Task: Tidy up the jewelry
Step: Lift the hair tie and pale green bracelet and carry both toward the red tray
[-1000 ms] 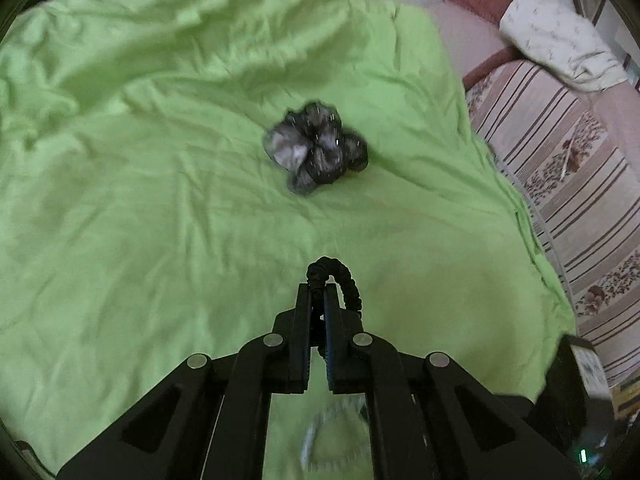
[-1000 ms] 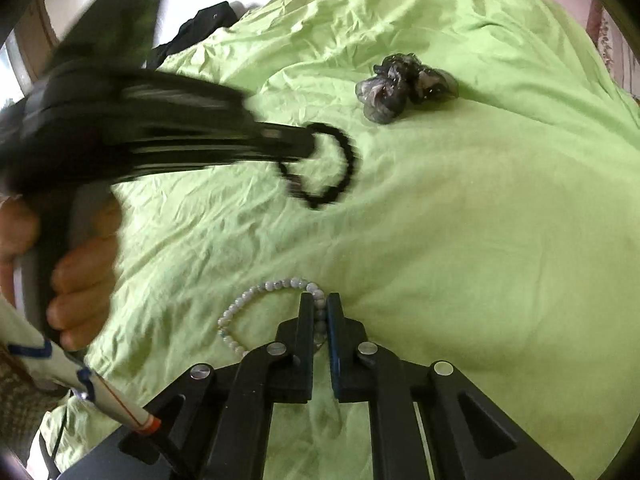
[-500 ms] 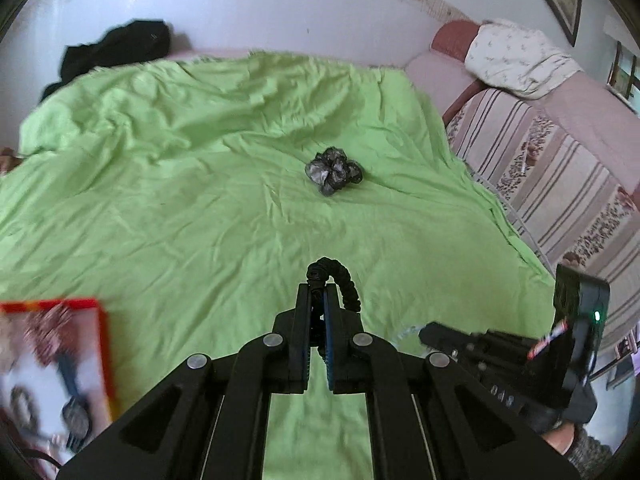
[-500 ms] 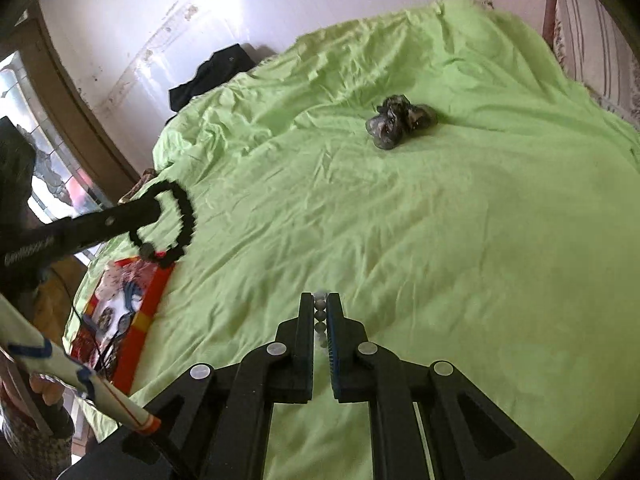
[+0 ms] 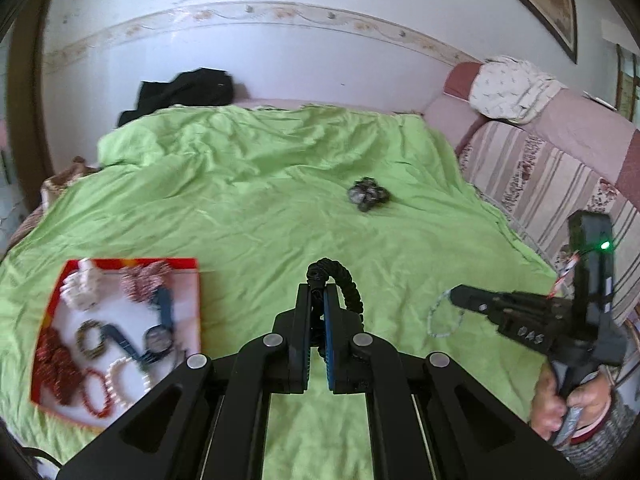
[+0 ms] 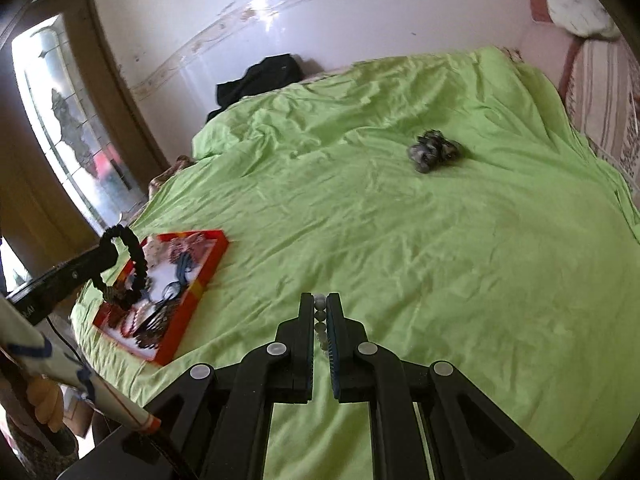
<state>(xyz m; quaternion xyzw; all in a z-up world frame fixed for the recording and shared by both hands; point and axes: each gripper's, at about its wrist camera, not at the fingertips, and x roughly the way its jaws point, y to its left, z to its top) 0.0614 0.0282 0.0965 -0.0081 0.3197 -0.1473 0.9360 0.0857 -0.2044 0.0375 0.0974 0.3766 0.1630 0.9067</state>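
My left gripper [image 5: 318, 294] is shut on a black beaded bracelet [image 5: 348, 286], held in the air above the green bedsheet; the bracelet also shows in the right wrist view [image 6: 134, 256], hanging over the tray. My right gripper [image 6: 320, 306] is shut on a pale bead bracelet [image 6: 320, 320]; the bracelet shows dangling in the left wrist view [image 5: 438, 316]. A red-rimmed tray [image 5: 188, 264] [image 6: 200, 284] holding several bracelets and a watch lies on the bed at the left. A dark grey scrunchie [image 5: 367, 194] [image 6: 434, 150] lies further up the bed.
The green sheet [image 5: 248, 200] covers the whole bed. A striped pink sofa [image 5: 560, 176] with a white pillow stands along the right. Black clothing [image 5: 184, 90] lies at the bed's head by the wall. A glass door [image 6: 68, 128] is at the left.
Both grippers have lifted and pulled back from the sheet with their bracelets. The left gripper has swung left, so the red tray has come into view below it.
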